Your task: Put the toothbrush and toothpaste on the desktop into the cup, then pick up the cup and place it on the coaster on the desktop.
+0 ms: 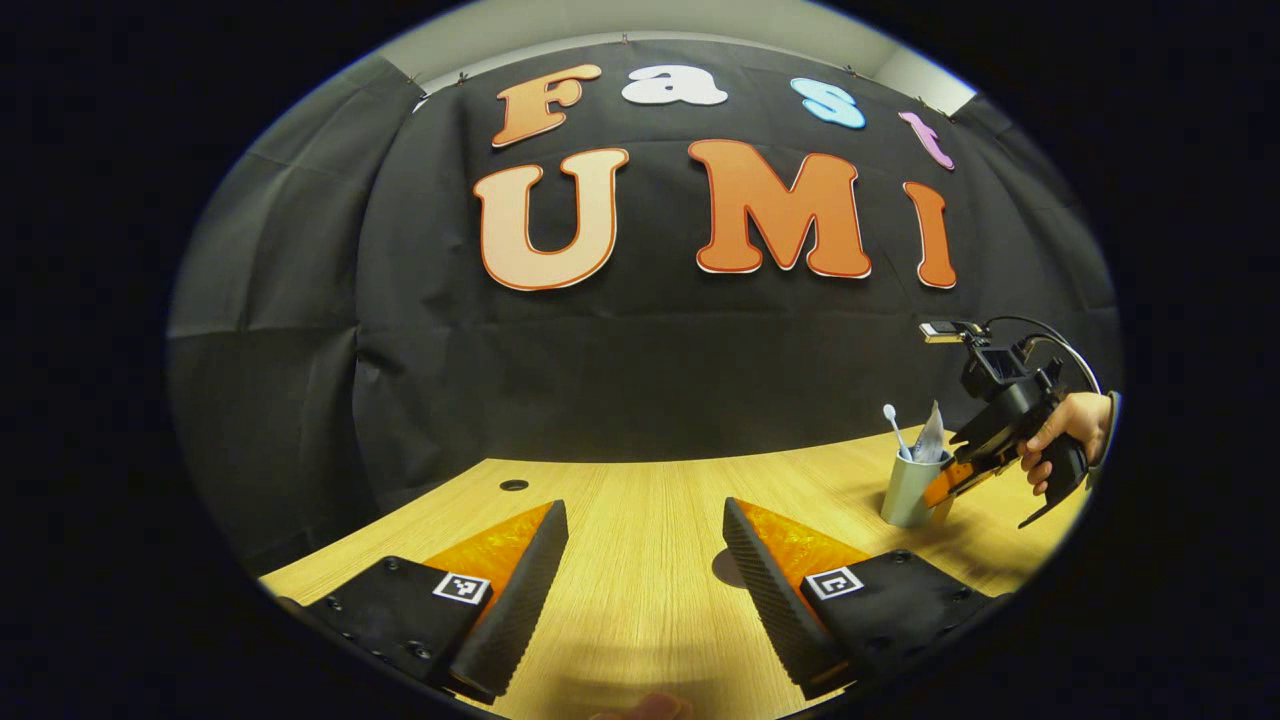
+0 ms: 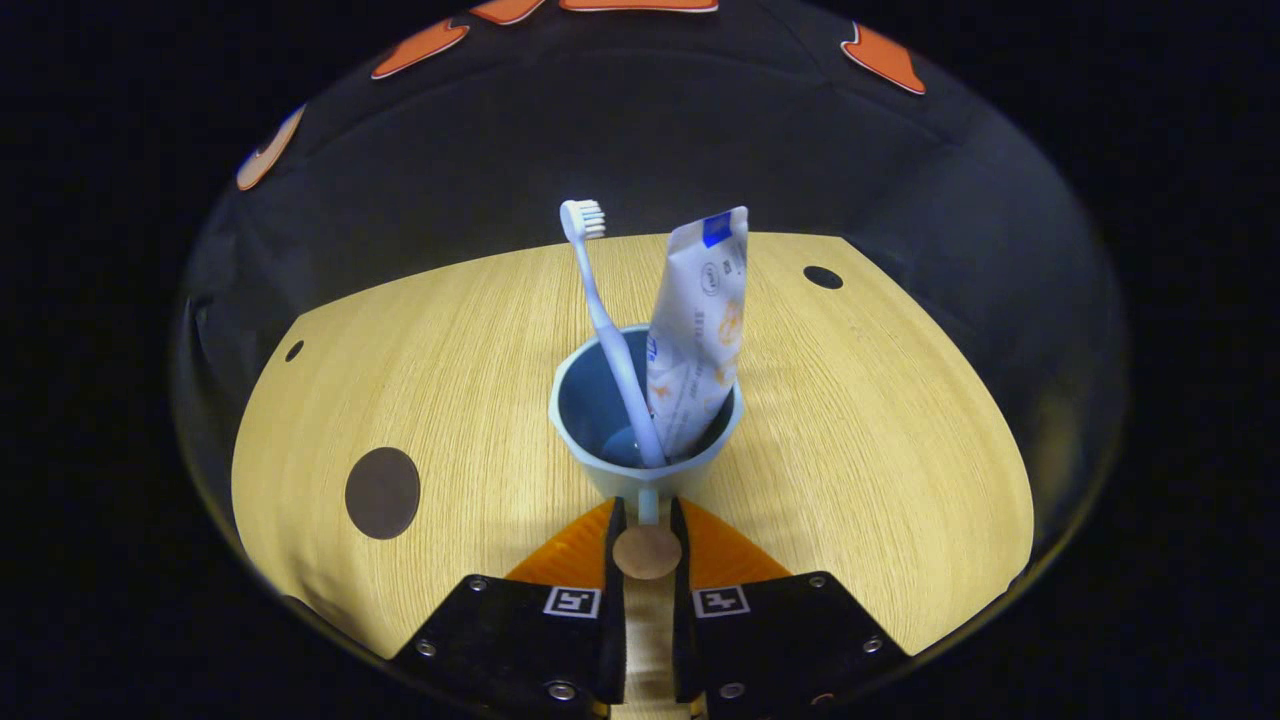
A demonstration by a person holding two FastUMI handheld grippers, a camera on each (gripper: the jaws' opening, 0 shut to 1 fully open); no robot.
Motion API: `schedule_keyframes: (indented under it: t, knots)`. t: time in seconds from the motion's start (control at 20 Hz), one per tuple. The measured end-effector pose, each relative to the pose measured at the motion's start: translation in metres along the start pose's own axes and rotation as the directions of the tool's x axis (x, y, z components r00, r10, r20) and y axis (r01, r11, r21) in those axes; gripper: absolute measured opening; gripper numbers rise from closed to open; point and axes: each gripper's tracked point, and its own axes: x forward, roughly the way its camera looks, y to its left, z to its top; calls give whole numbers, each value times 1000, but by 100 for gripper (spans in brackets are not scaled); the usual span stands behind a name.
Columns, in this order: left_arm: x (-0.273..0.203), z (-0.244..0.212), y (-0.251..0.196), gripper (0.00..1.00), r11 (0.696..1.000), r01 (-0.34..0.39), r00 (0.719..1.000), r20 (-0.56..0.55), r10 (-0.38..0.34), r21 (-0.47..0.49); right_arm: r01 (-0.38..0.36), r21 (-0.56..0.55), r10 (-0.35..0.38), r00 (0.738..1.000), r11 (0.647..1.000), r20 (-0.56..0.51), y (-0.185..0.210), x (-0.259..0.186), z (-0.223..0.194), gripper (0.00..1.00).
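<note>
Cup (image 2: 645,420), pale blue, upright mid-worktop, holding the toothbrush (image 2: 608,320) bristles-up and the toothpaste (image 2: 700,340) tube leaning at its right wall. My right claw (image 2: 647,525) is clenched on the cup's handle; I judge loading done and transport in hand. Next I must lift level and carry toward the dark round coaster (image 2: 382,492) near the worktop's (image 2: 880,420) left edge. My left claw (image 1: 645,545) hangs released, well apart.
</note>
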Motion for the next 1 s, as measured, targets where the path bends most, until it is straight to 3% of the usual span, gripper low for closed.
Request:
schedule_keyframes:
  t: [0.6,1.0]
  knots:
    - [-3,-8,4,99,1000,-30,999,-20,30,2,-164,-16,164,986,986,33,7,0,4,15]
    - [-4,-5,6,98,999,-46,999,-16,46,1,-184,-113,193,978,976,79,9,1,11,15]
